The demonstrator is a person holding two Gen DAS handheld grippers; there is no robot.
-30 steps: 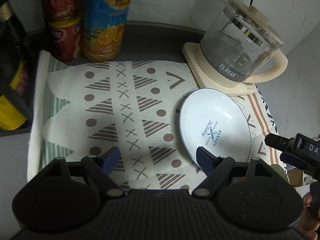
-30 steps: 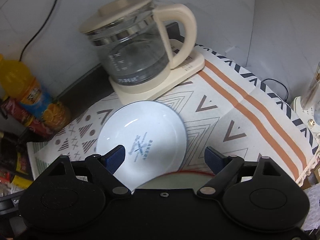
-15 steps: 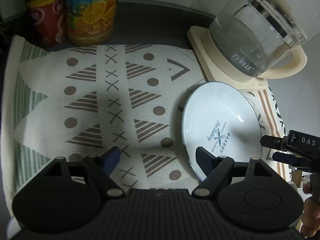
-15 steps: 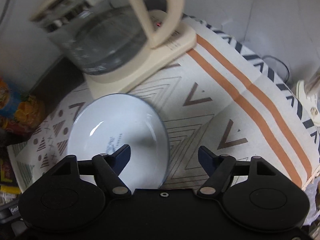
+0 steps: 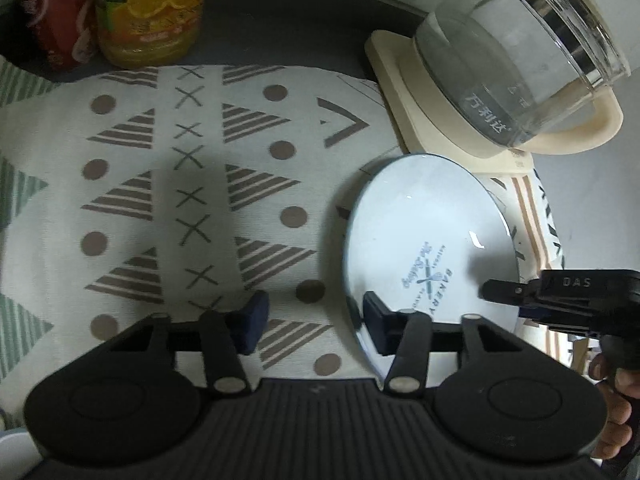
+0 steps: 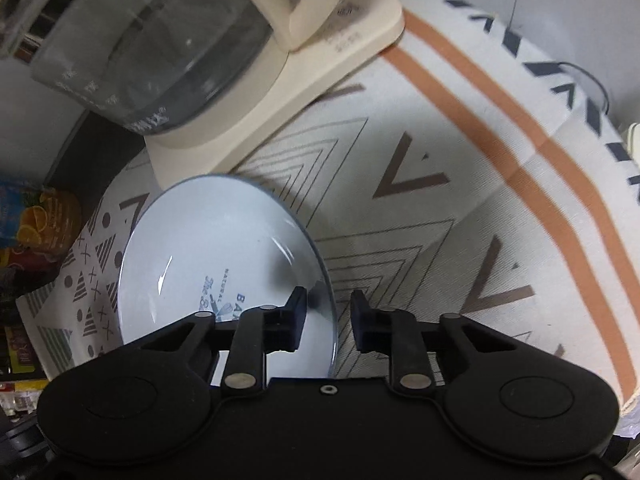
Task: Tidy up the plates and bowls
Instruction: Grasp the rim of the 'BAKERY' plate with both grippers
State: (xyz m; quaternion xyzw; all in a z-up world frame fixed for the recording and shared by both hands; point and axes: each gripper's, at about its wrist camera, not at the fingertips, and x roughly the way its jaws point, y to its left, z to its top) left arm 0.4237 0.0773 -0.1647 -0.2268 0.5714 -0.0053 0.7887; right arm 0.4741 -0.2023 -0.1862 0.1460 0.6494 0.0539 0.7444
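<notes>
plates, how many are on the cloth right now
1. The plate lies on the cloth in front of the kettle. Others may be out of view.

White blue-rimmed plate [image 5: 432, 236] lies flat on patterned cloth [image 5: 168, 184].

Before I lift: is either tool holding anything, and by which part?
Nothing is gripped yet. The left tool and right tool straddle opposite edges of the plate; their jaws have just been closing, but gaps show around the rim.
</notes>
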